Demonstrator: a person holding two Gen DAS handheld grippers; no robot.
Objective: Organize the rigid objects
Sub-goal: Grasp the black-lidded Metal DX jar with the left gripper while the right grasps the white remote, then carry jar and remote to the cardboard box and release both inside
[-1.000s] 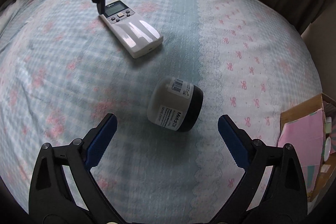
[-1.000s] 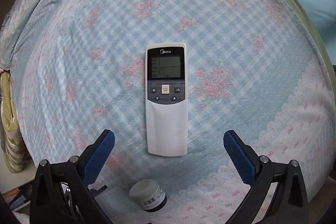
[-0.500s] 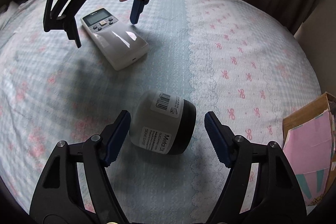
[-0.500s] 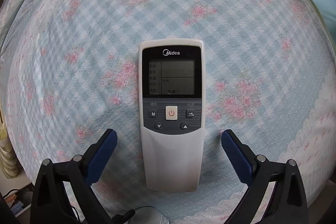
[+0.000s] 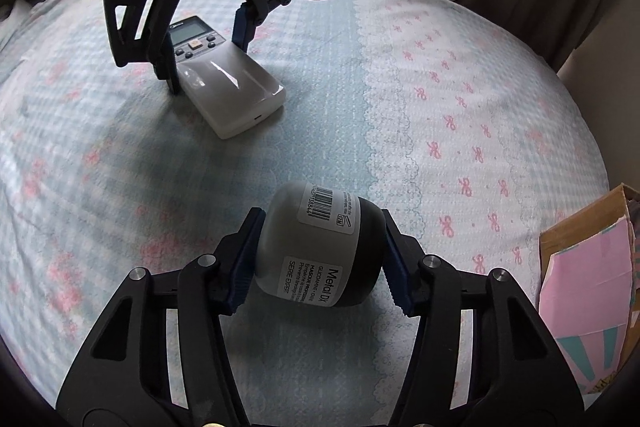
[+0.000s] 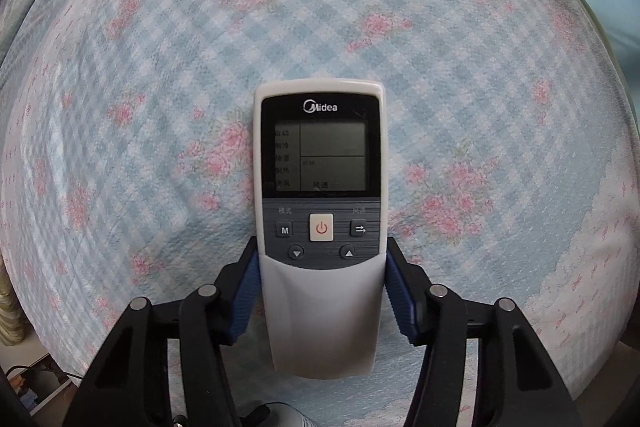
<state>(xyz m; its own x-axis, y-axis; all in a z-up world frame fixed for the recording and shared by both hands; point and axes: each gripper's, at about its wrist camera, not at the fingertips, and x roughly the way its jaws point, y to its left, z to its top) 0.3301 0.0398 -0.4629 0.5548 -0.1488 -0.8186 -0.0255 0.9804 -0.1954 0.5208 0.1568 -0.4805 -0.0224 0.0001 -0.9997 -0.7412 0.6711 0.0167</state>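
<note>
A grey jar with a black lid and white barcode label (image 5: 320, 247) lies on its side on the bed. My left gripper (image 5: 320, 259) is shut on it, blue pads pressing both ends. A white Midea remote (image 6: 320, 219) lies face up on the bedspread; it also shows in the left wrist view (image 5: 228, 87). My right gripper (image 6: 322, 291) is shut on the remote, pads against its two long sides just below the buttons. The right gripper also shows in the left wrist view (image 5: 208, 55), held by a hand.
The bed is covered by a blue checked floral spread (image 6: 160, 67) with a white lace-edged band (image 5: 460, 147). A cardboard box with pink and teal paper (image 5: 588, 287) stands off the bed's right edge. Curtains hang behind the bed.
Both grippers moved forward and closed: the left one onto the jar, the right one onto the remote. Both were open one second ago.
</note>
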